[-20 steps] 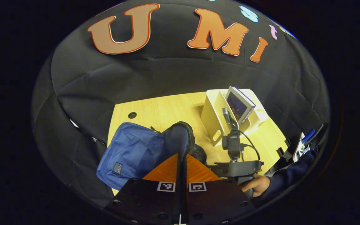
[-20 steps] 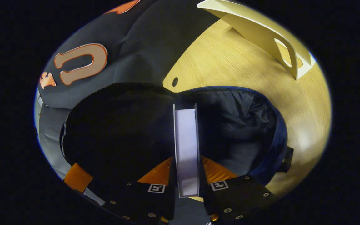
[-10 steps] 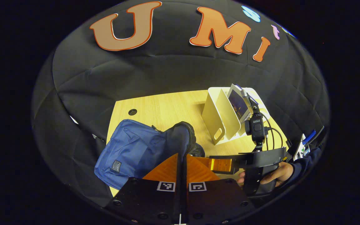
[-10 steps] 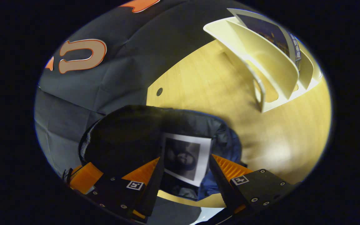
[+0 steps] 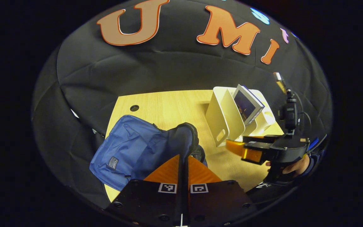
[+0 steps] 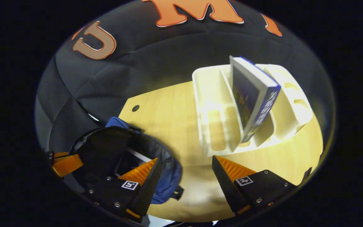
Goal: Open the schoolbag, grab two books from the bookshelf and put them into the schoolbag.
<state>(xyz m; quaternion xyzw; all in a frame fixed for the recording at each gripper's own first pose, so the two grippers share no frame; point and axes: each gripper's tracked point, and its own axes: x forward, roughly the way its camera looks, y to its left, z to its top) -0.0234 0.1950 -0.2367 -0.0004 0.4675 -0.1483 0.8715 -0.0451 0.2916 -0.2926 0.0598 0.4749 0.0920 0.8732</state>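
**A:** Schoolbag (image 5: 128, 156) status? Surface first.

**B:** Light wood table (image 5: 169, 108), black cloth wall behind. Round hole (image 5: 134, 108) in the tabletop just beyond the schoolbag. Blue bag lies flat, mouth open.

**A:** Containers?

**B:** One book (image 6: 128, 159) inside the schoolbag, pale edge visible through the opening, rest hidden. White bookshelf (image 6: 214, 126) stands on the table, apart from the schoolbag. Second book (image 6: 254, 101) sits upright in a shelf slot, leaning against a divider, long axis near vertical, spine facing out.

**A:** Grippers?

**B:** Left gripper (image 5: 181, 162) has fingers pressed together on the lip of the schoolbag's opening, holding it up. Right gripper (image 6: 184, 176) is spread wide, nothing between the fingers, above the table between schoolbag and bookshelf, facing the shelf. A hand (image 5: 295, 165) holds it, seen in the left gripper view.
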